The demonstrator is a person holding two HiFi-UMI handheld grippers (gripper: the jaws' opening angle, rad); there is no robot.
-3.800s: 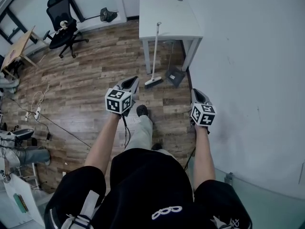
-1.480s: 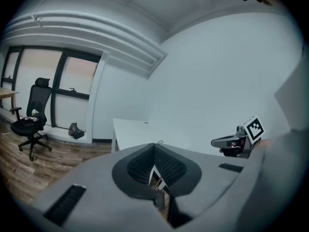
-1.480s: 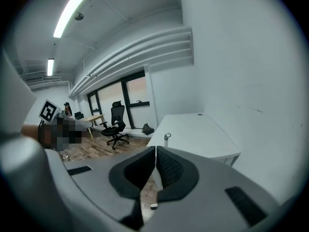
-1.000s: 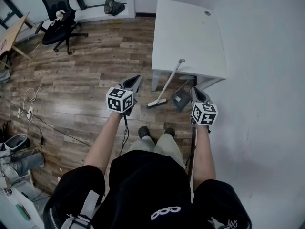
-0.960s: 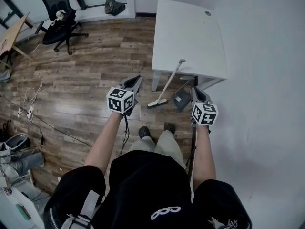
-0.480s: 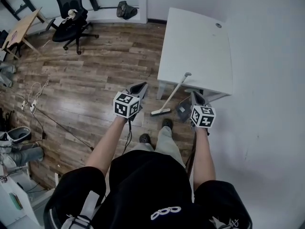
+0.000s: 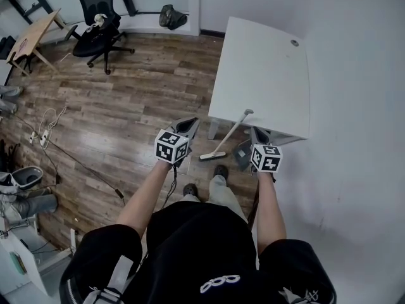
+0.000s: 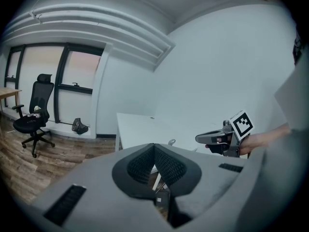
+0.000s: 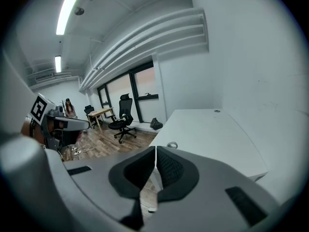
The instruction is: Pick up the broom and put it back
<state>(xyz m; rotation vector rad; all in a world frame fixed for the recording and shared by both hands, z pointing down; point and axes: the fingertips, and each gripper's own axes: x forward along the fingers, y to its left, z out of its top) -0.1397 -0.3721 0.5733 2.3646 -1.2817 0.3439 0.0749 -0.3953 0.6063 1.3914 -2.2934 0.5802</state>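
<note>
From the head view, I hold my left claw (image 7: 190,121) and right claw (image 7: 254,130) above the floor. The broom (image 7: 228,135) stands between them, leaning on the white bench (image 7: 262,68). In the left gripper view the claw is clenched and empty, with the broom just beyond it. In the right gripper view the claw is likewise clenched and empty, with the broom handle ahead.

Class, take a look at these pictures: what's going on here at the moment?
A person stands on a wooden floor facing a white table, with a gripper in each hand. A broom leans against the table's edge, head on the floor, and a dustpan sits beside it. The left gripper and right gripper are both shut and empty, held out on either side of the broom. Neither touches it, so it has not been picked up yet.
</note>
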